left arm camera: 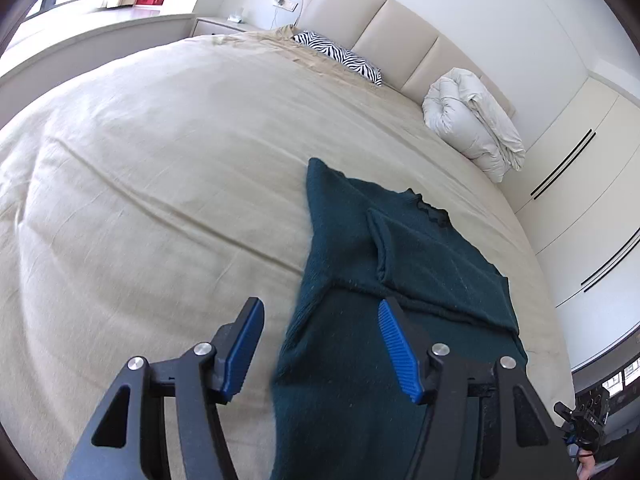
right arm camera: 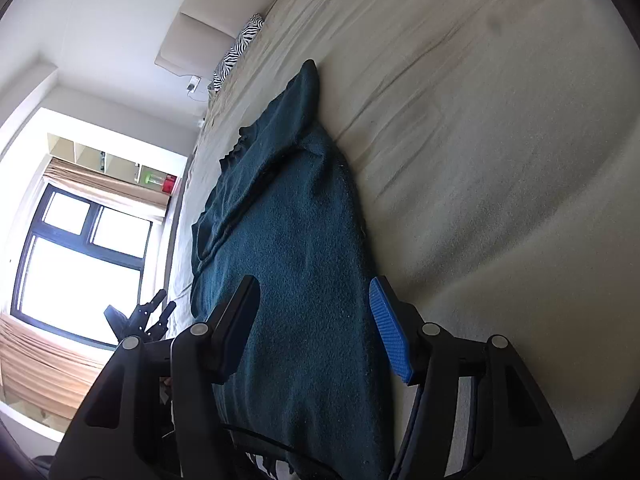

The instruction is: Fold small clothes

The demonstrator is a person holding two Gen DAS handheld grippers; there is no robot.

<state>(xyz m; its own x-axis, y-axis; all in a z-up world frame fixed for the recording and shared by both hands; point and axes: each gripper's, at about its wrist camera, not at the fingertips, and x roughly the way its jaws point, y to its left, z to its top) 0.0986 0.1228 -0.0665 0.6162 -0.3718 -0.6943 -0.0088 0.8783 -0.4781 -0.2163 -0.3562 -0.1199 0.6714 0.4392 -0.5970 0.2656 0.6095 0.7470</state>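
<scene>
A dark teal knitted sweater [left arm camera: 360, 280] lies on the beige bedspread [left arm camera: 160, 180], its sleeves folded in over the body and its frilled neck at the far end. My left gripper [left arm camera: 320, 320] is open, hovering over the sweater's near left edge. In the right wrist view the sweater [right arm camera: 288, 240] runs away from the camera. My right gripper [right arm camera: 316, 312] is open, its jaws spread across the sweater's near end and right edge. The left gripper also shows in the right wrist view [right arm camera: 154, 312], far left by the window.
A zebra-print pillow [left arm camera: 340, 56] and a rolled white duvet [left arm camera: 472, 120] lie at the padded headboard [left arm camera: 380, 20]. Wardrobe doors [left arm camera: 580, 152] stand at the right. A nightstand [left arm camera: 216, 24] is at the far left. A window [right arm camera: 80, 248] is beyond the bed.
</scene>
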